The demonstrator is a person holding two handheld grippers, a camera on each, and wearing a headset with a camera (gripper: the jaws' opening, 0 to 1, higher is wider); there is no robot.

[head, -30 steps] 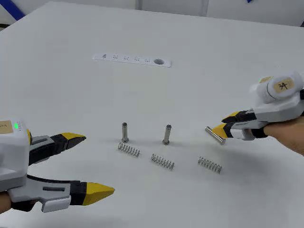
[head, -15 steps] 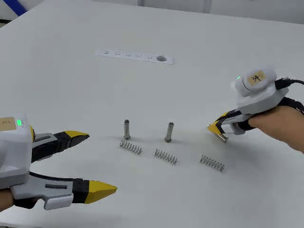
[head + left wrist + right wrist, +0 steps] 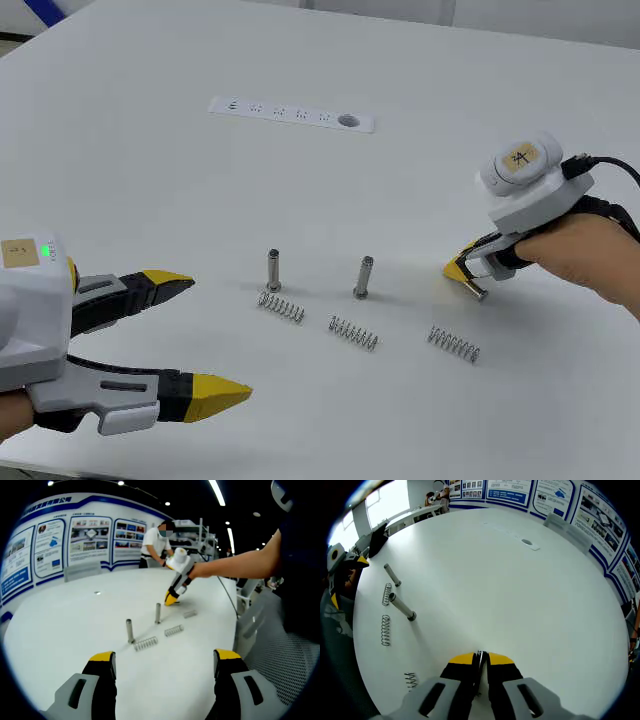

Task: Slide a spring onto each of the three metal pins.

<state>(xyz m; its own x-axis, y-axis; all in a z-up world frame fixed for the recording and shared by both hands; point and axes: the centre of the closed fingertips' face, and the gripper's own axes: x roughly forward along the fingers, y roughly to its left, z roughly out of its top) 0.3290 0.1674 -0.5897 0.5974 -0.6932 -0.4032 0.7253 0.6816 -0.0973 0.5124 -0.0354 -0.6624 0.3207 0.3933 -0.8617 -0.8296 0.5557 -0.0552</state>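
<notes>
My left gripper [image 3: 218, 336] hangs low over the near left part of the table [image 3: 150, 190]. Its jaws are spread wide with nothing between them. In the left gripper view the two yellow tips frame the row of parts ahead.

My right gripper [image 3: 457, 271] is out on the right, tipped down toward the table, with its jaws pinched narrow on the third pin [image 3: 476, 291]. That pin is tilted, and its free end sticks out below the yellow tips, close to the tabletop. I cannot tell whether it touches. In the right gripper view it shows as a thin metal line squeezed in the slit between my jaws.

The left pin [image 3: 273, 269] and the middle pin [image 3: 364, 277] stand upright on the table, apart from each other and both bare.

All three springs lie flat on the table in a loose row on my side of the pins:
- The left spring [image 3: 282, 306] lies just beside the foot of the left pin.
- The middle spring [image 3: 354, 333] lies near the middle pin.
- The right spring [image 3: 454, 344] lies near the right gripper's tips, on my side of them.

Farther back a white power strip [image 3: 290, 113] lies flat on the table. In the left gripper view a person [image 3: 154, 544] stands beyond the table's far edge.
</notes>
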